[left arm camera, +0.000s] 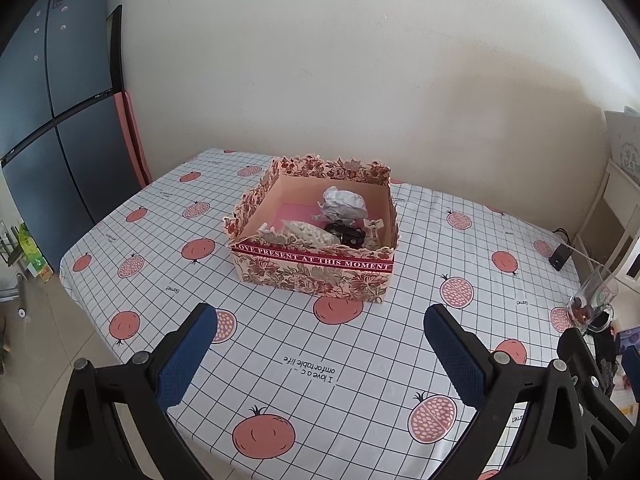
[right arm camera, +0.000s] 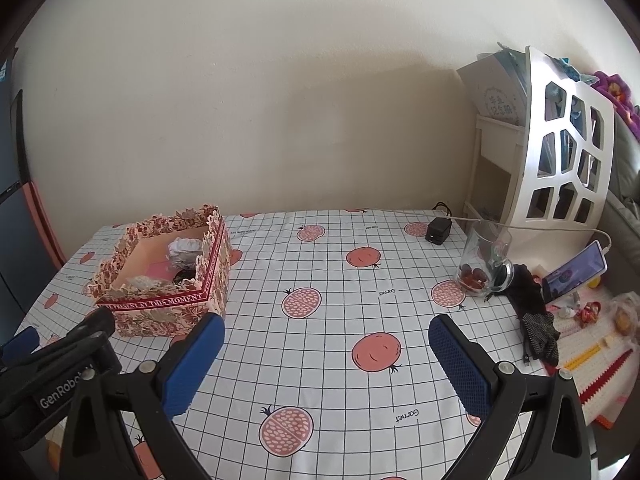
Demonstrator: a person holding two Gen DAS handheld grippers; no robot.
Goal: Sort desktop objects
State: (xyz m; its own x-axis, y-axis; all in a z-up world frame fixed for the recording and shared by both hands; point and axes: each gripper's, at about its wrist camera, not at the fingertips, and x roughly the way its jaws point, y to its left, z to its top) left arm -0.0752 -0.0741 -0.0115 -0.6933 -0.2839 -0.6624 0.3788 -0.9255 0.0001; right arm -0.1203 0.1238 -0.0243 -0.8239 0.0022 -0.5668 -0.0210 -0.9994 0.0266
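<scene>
A floral gift box [left arm camera: 316,276] stands open on the pomegranate-print tablecloth [left arm camera: 360,360]. Inside it lie a crumpled silver wad [left arm camera: 344,202], a bag of white beads [left arm camera: 308,234], a small black object [left arm camera: 348,235] and a white clip [left arm camera: 374,229]. My left gripper [left arm camera: 320,340] is open and empty, hovering in front of the box. My right gripper [right arm camera: 326,344] is open and empty, over the cloth to the right of the box [right arm camera: 160,280]. The left gripper shows at the left edge of the right wrist view [right arm camera: 60,360].
A glass with red bits [right arm camera: 484,260], a black charger with cable [right arm camera: 438,230], a black cloth [right arm camera: 536,320] and a phone [right arm camera: 576,270] sit at the table's right end. A white shelf [right arm camera: 560,152] stands beyond. A dark fridge [left arm camera: 52,120] is at left.
</scene>
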